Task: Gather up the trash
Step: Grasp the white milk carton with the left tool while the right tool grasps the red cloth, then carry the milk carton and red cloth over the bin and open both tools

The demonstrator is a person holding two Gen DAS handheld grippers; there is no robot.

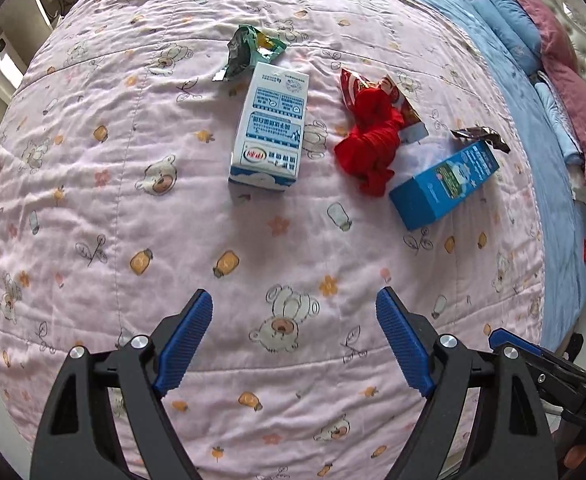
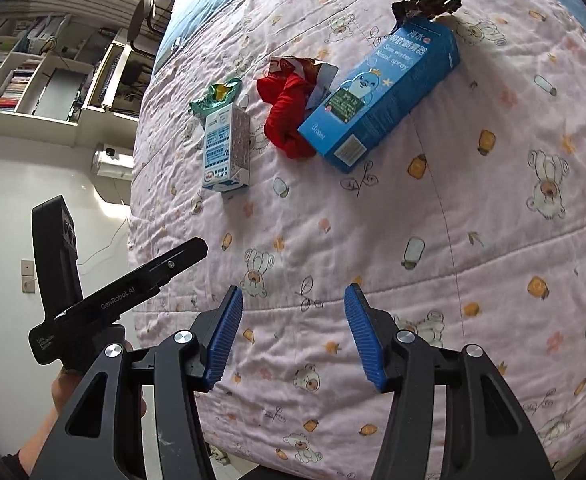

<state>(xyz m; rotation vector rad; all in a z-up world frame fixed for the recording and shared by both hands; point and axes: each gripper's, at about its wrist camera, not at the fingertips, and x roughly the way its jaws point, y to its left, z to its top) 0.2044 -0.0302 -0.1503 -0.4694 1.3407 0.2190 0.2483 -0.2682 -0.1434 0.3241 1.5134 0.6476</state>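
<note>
We hover both empty hand-held grippers, left (image 1: 294, 336) wide and right (image 2: 293, 332) narrower, judging the milk carton (image 1: 269, 126) light and stiff (grip its flat sides).

Both wrist cameras look steeply down, from some way off, on the pink quilt (image 1: 93, 200) past their own fingers. Both views share the white milk carton (image 1: 271, 128); in the left view it sits central, in the right view (image 2: 225, 148) upper left.
</note>
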